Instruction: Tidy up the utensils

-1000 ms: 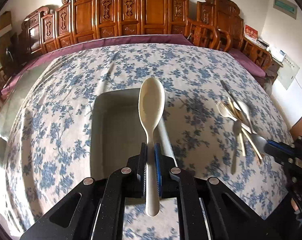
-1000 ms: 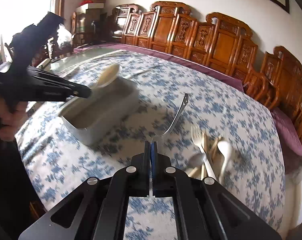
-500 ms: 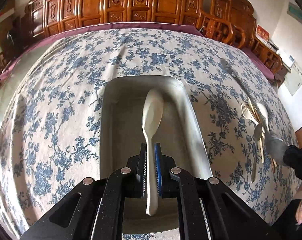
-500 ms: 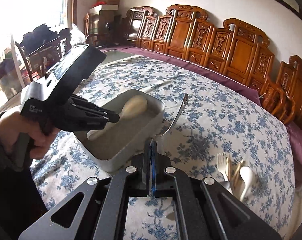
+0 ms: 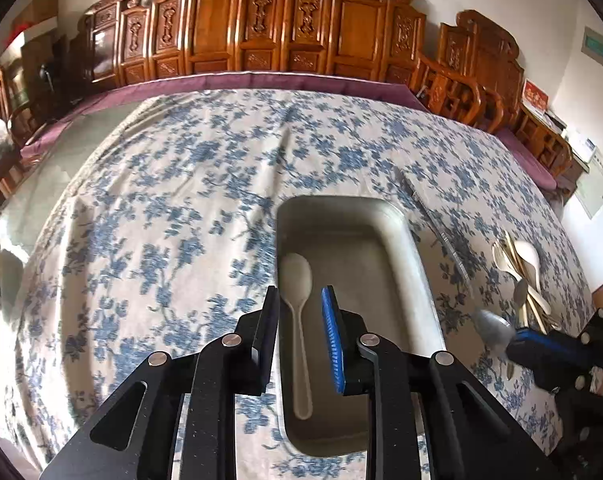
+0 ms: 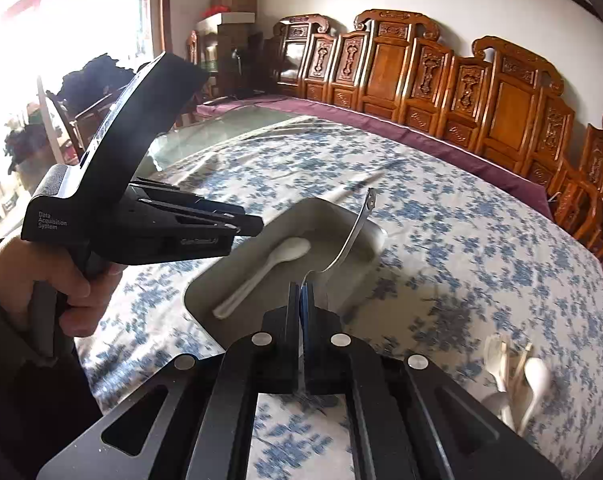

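The left hand-held gripper (image 5: pixel 299 304) is opening over the grey tray (image 5: pixel 415 264) — the white spoon (image 5: pixel 297 280) lies free inside. The right hand-held gripper (image 6: pixel 301 294), clamped on a metal spoon (image 6: pixel 351 236), should lower it alongside — clear of the rim.

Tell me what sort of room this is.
Probably a home dining room: a big table under a blue floral cloth, carved wooden chairs lined along the wall, and cutlery beside a tray.
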Tool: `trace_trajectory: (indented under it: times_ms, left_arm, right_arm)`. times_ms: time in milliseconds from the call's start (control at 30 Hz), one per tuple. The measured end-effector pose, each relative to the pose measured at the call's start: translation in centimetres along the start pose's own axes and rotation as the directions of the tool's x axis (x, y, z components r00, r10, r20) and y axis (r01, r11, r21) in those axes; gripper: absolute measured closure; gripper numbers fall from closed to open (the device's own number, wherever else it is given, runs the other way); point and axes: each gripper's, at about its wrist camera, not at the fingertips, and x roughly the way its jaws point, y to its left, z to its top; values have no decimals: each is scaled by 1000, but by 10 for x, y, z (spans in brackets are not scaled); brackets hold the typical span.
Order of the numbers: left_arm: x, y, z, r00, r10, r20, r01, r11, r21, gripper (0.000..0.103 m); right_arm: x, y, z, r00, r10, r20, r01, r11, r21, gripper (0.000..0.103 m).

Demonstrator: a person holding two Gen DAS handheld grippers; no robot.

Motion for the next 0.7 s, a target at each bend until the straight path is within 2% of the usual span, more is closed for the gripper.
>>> trace_trajectory:
  times_ms: [333, 700]
  left_arm:
    - [-11, 24, 5, 999, 40, 31, -39, 999, -33, 81]
    - [-14, 30, 7, 998, 48, 37, -47, 998, -45, 80]
  right_arm:
    - [45, 19, 4, 997, 58, -52, -55, 997, 56, 101]
    - [88, 22, -9, 987, 47, -155, -31, 994, 102, 101]
